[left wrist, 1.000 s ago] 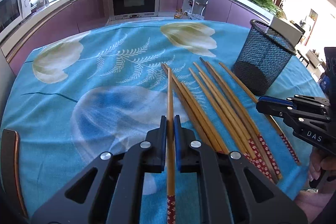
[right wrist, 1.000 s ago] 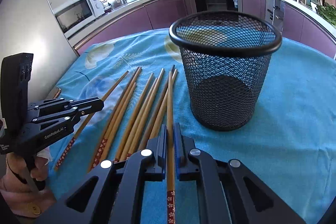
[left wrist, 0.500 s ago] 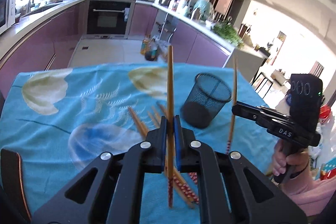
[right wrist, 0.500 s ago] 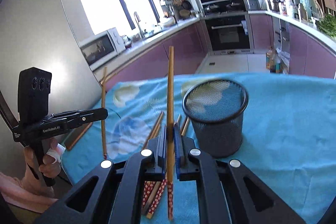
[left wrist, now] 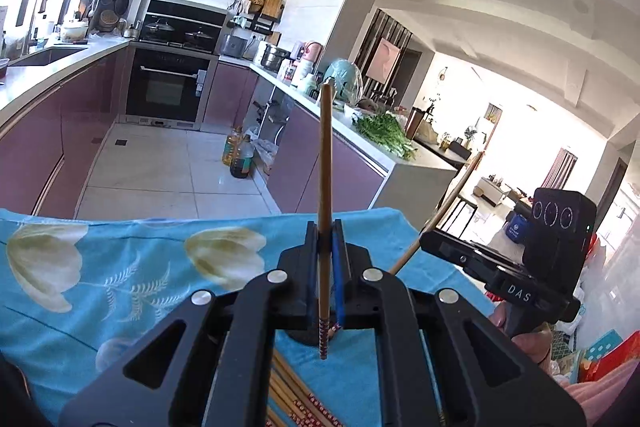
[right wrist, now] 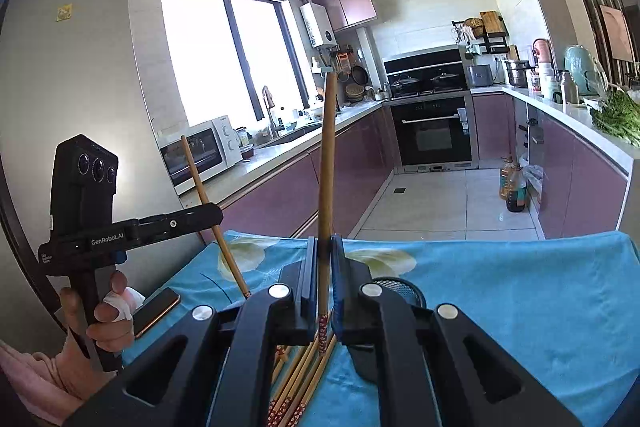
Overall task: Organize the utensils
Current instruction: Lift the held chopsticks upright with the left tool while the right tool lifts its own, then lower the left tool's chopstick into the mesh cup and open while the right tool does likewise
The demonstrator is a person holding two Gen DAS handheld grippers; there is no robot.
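My left gripper (left wrist: 325,239) is shut on a wooden chopstick (left wrist: 325,163) and holds it upright, high above the table, patterned end down. My right gripper (right wrist: 323,259) is shut on another wooden chopstick (right wrist: 327,155), also upright. Each gripper shows in the other's view: the right gripper (left wrist: 430,241) with its slanted chopstick (left wrist: 448,205), the left gripper (right wrist: 214,213) with its own chopstick (right wrist: 200,187). Several more chopsticks (right wrist: 298,379) lie on the blue floral tablecloth (right wrist: 500,287). The black mesh cup (right wrist: 394,285) stands just behind my right fingers, mostly hidden.
A phone (right wrist: 156,311) lies at the table's left edge. Beyond the table are purple kitchen cabinets (left wrist: 52,131), an oven (left wrist: 166,89), oil bottles (left wrist: 240,157) on the floor and a microwave (right wrist: 200,151) on the counter.
Both grippers have lifted their chopsticks off the table and tilted them upright. They have risen further, so the table and mesh cup have dropped low in both views.
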